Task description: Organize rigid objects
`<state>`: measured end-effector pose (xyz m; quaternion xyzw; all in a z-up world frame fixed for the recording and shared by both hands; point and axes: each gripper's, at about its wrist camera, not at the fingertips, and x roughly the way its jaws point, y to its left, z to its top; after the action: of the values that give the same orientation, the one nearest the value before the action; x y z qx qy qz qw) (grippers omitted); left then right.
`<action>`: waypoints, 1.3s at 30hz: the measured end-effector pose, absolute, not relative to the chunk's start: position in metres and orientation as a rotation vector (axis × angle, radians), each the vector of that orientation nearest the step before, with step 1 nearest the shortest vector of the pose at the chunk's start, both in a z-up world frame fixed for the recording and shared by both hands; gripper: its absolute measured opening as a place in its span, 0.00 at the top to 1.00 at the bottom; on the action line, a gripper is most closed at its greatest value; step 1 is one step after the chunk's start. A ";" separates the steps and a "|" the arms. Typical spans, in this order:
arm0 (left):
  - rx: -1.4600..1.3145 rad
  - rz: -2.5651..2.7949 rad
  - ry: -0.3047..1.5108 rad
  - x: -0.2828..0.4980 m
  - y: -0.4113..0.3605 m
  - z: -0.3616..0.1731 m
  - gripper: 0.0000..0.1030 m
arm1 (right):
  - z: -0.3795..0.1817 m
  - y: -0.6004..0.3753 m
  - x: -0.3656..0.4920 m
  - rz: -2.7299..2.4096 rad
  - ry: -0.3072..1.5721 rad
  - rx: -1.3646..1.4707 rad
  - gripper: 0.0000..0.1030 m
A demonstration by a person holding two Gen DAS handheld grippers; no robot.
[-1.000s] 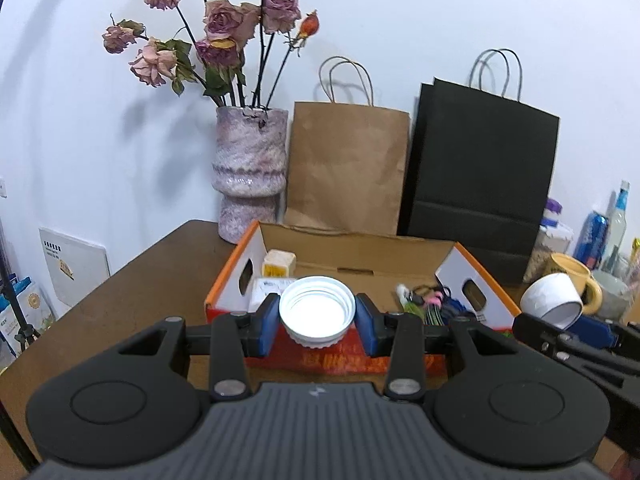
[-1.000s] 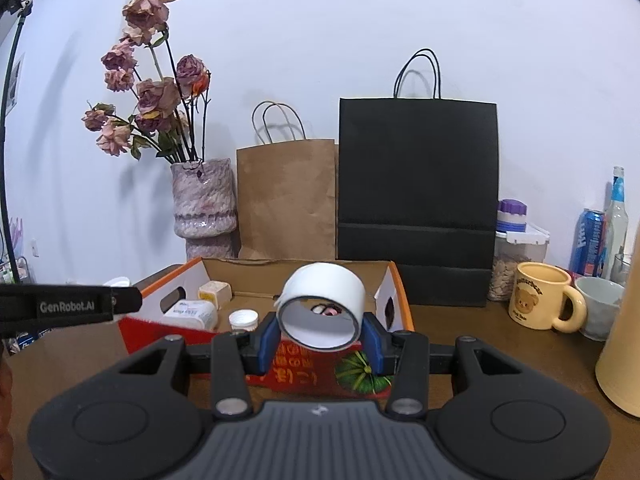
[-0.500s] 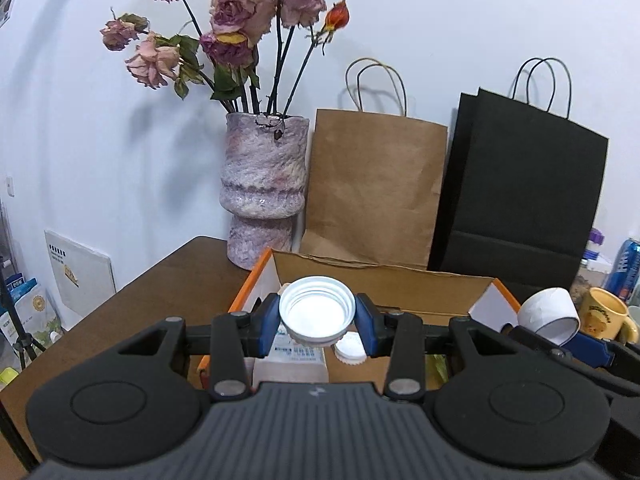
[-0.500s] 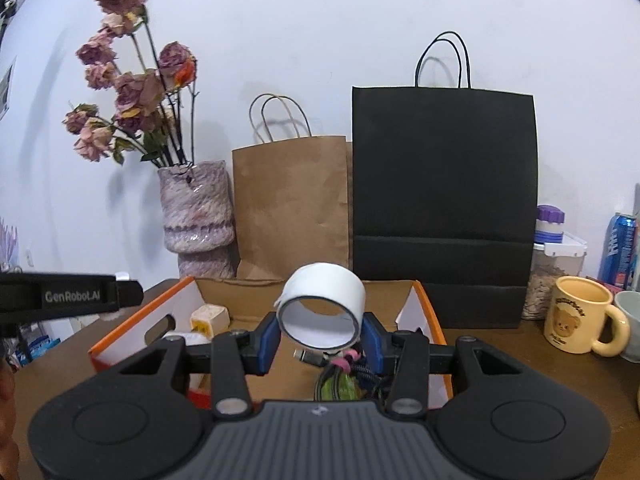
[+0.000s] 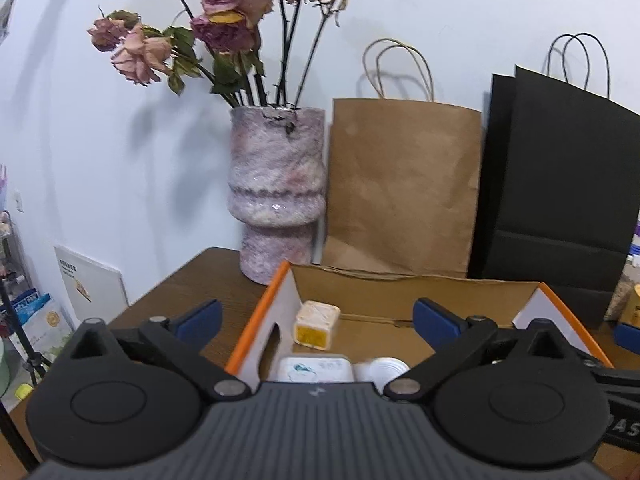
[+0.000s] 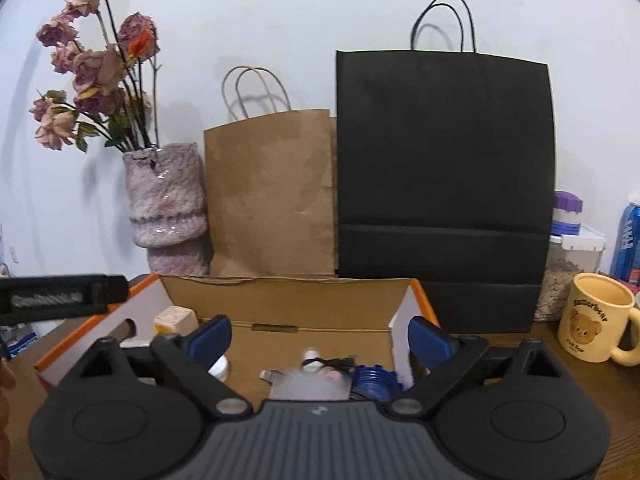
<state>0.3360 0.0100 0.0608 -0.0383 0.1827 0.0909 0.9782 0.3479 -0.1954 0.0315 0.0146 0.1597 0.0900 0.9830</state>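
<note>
**Both claws released over the box; items now below and behind the jaws**

Left claw point(image 5: 316, 316): jaws have just been opening and stand spread wide, nothing between them. The white lid point(image 5: 382, 368) lies on the box floor at lower centre of the left wrist view, just right of the white packet point(image 5: 316, 366) and partly hidden by the claw body. It sits below the jaw line, nearer the camera than the pads.

Right claw point(image 6: 320, 338): jaws likewise just opened, empty. A blurred pale shape at lower centre of the right wrist view is probably the tape roll point(image 6: 308, 388), resting on the cables point(image 6: 340, 361) beside a blue part point(image 6: 374, 380); too smeared to be sure.

Cardboard box point(image 5: 400, 292) sits on the table point(image 5: 200, 280), in front of the vase point(image 5: 276, 192).

Judgement: both deposits look complete. The lid is the left claw's nearer item, the roll the right's. Both lie underneath, so the next move calls for lifting clear straight back without dipping.
</note>
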 end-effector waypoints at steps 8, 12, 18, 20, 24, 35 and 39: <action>-0.085 0.194 0.388 0.338 0.017 0.062 0.00 | 0.035 -0.200 0.342 0.169 0.312 0.022 0.00; -0.064 0.185 0.391 0.331 0.014 0.064 0.00 | 0.041 -0.204 0.331 0.165 0.303 0.017 0.00; -0.031 0.158 0.365 0.297 0.010 0.075 0.00 | 0.056 -0.215 0.291 0.163 0.279 -0.010 0.00; -0.030 0.133 0.362 0.281 0.009 0.079 0.00 | 0.061 -0.220 0.273 0.175 0.270 -0.013 0.00; -0.026 0.108 0.361 0.248 0.006 0.084 0.00 | 0.071 -0.232 0.233 0.181 0.252 -0.008 0.00; -0.006 0.054 0.380 0.144 0.002 0.086 0.00 | 0.073 -0.251 0.128 0.166 0.243 0.034 0.00; -0.009 0.045 0.395 0.105 0.004 0.078 0.00 | 0.061 -0.253 0.093 0.163 0.273 0.037 0.00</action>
<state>0.1047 0.0042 0.0781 -0.0046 0.1960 0.0223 0.9803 0.0934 -0.2526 0.0611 0.0187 0.1358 0.0810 0.9872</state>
